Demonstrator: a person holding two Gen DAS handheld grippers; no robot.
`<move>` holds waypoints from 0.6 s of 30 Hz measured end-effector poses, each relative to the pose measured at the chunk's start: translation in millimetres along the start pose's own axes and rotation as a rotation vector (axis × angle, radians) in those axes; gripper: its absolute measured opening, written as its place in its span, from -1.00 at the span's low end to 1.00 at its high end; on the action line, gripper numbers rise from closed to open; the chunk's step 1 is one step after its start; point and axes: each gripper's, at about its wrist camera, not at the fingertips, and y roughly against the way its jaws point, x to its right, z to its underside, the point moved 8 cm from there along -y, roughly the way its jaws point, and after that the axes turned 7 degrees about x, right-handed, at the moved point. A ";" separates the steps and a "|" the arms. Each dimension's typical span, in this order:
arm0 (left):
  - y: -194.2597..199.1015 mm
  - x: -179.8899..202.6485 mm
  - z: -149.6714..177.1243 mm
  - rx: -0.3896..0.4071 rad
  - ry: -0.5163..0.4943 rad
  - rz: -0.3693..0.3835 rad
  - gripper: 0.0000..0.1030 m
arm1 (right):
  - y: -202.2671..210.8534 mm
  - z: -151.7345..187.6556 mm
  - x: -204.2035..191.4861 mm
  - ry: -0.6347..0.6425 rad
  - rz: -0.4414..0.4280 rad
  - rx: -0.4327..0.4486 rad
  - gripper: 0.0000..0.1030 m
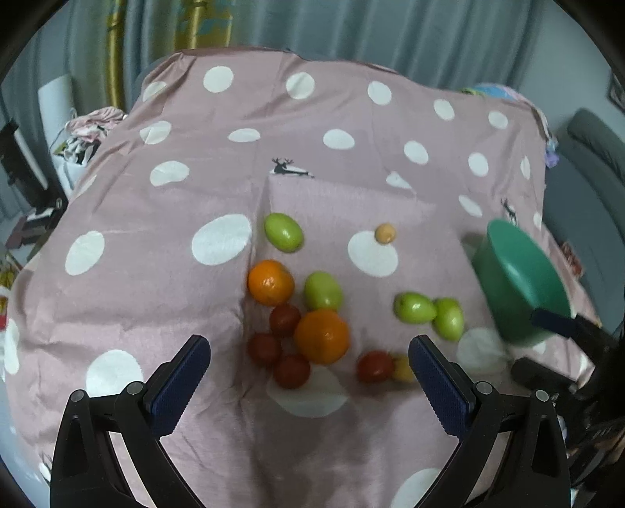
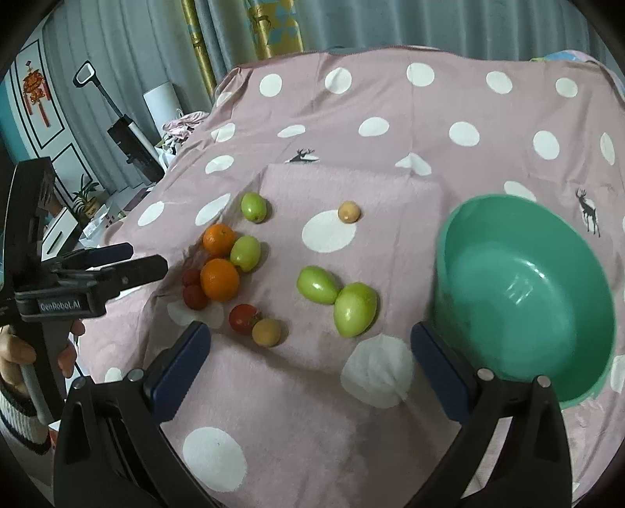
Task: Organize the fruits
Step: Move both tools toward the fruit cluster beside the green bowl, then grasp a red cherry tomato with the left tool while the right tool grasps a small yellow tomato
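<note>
Fruit lies loose on a pink polka-dot cloth (image 1: 156,273): two oranges (image 1: 321,336) (image 2: 219,279), several green fruits (image 1: 323,291) (image 2: 355,308), several red tomatoes (image 1: 291,370) (image 2: 243,318) and two small tan fruits (image 1: 385,233) (image 2: 266,332). An empty green bowl (image 2: 527,297) (image 1: 519,281) sits tilted at the right. My left gripper (image 1: 308,347) is open, low over the orange-and-tomato cluster. My right gripper (image 2: 310,332) is open near the pair of green fruits, its right finger beside the bowl's wall. Neither holds anything.
The cloth covers a raised surface that drops off at the left and far edges. In the right wrist view a person's hand (image 2: 15,351) holds the left gripper's handle. Furniture, a plant (image 2: 86,199) and curtains (image 2: 351,23) stand beyond.
</note>
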 end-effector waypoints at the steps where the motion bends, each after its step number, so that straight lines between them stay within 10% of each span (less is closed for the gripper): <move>1: -0.6 0.3 1.6 0.001 -0.013 0.004 0.96 | -2.4 2.5 1.2 -0.007 -0.006 -0.008 0.96; 18: -16.1 5.2 16.6 -0.023 -0.045 0.108 0.96 | -34.9 22.0 -12.1 -0.039 -0.148 -0.089 0.59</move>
